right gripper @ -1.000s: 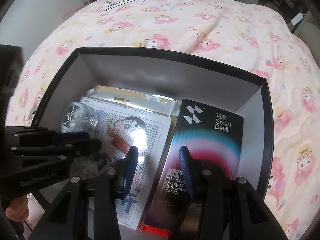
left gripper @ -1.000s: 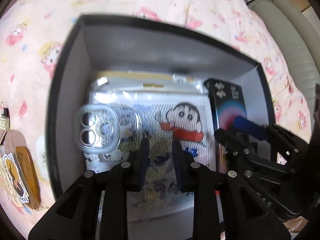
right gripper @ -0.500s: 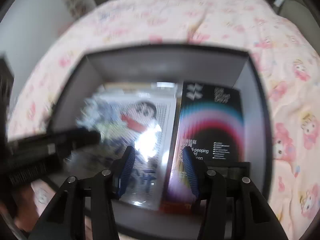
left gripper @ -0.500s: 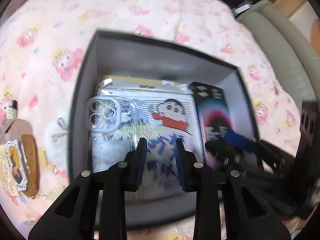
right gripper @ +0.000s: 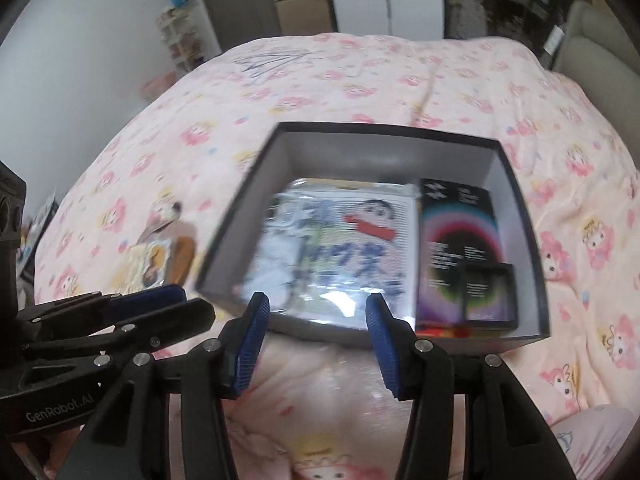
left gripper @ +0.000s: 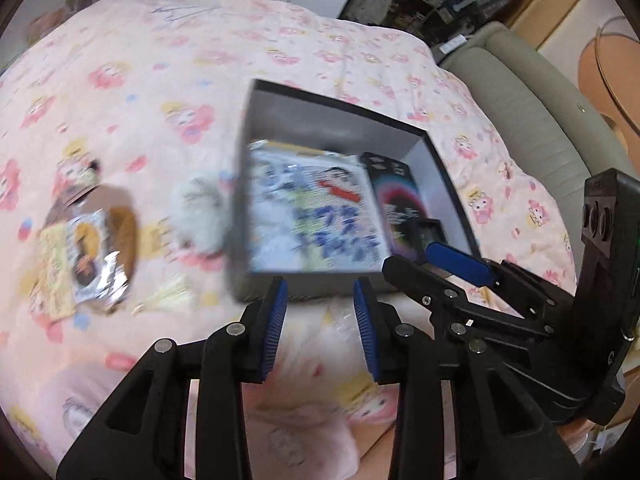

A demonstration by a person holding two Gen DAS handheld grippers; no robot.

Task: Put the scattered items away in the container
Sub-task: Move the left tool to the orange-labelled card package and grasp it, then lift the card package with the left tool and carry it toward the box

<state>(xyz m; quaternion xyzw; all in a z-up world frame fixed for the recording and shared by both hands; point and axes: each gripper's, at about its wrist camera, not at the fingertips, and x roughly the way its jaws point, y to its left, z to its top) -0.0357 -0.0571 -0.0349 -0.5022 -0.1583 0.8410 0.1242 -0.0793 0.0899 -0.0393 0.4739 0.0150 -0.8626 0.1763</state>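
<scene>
1. The container is a dark box with grey inner walls, standing on the pink bed cover at the centre of both views.
2. Inside it lie a cartoon-printed packet on the left and a black screen-protector box on the right, with a small black box at its lower end.
3. The left gripper is at the lower centre of its view, in front of the near wall of the box; its jaws are opening and nothing is between them.
4. The right gripper stands spread, also with nothing between its pads.
5. Things remain outside, at the left of the box: a wooden comb on its card and a white fluffy item close beside the box wall.
6. I judge that the hands are between items now. The next move calls for reaching to the left and closing on the fluffy item or the comb.
</scene>
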